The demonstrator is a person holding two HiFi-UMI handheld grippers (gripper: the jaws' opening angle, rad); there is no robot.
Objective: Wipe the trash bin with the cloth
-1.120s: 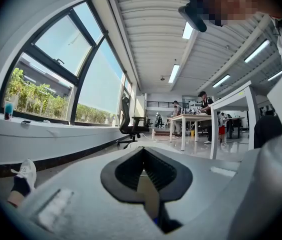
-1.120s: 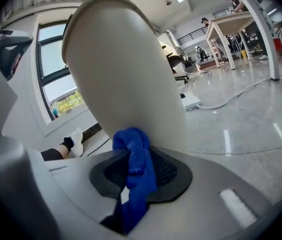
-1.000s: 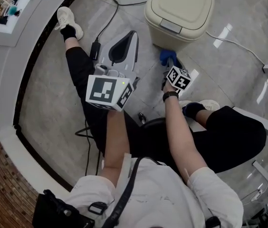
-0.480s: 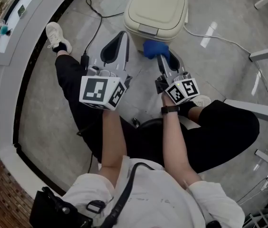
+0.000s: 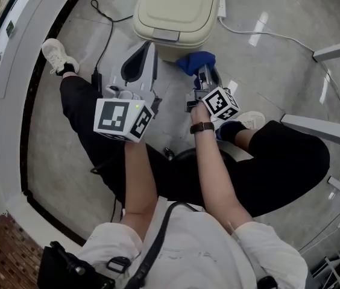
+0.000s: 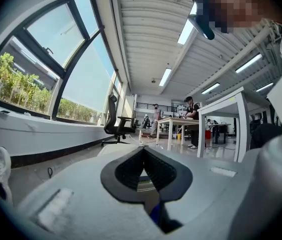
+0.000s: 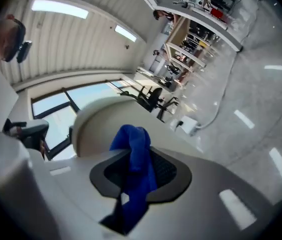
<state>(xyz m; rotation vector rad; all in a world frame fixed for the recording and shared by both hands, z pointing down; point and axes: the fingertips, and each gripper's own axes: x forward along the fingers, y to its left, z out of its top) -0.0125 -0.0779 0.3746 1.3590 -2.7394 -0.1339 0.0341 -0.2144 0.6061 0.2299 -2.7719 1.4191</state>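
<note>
Trash bin: the cream trash bin (image 5: 173,8), lid down, stands on the grey tiled floor (image 5: 278,89) ahead of a seated person's knees.
Cloth: the blue cloth (image 5: 195,62) hangs bunched just beside the bin's lower front corner; contact cannot be made out.
Right gripper: the right gripper (image 5: 204,75) is clamped on the cloth, pointing at the bin.
Left gripper: the left gripper (image 5: 147,47) is closed with nothing between its jaws, and its tips are near the bin's front.
In the way: the cloth covers the right gripper's tips from above, and the left gripper overlaps the bin's base.
Around: a white cable (image 5: 266,35) runs right of the bin and a black cable (image 5: 103,35) runs left. A white shoe (image 5: 54,56) rests near the window wall, and an office chair (image 6: 115,124) stands well off.
</note>
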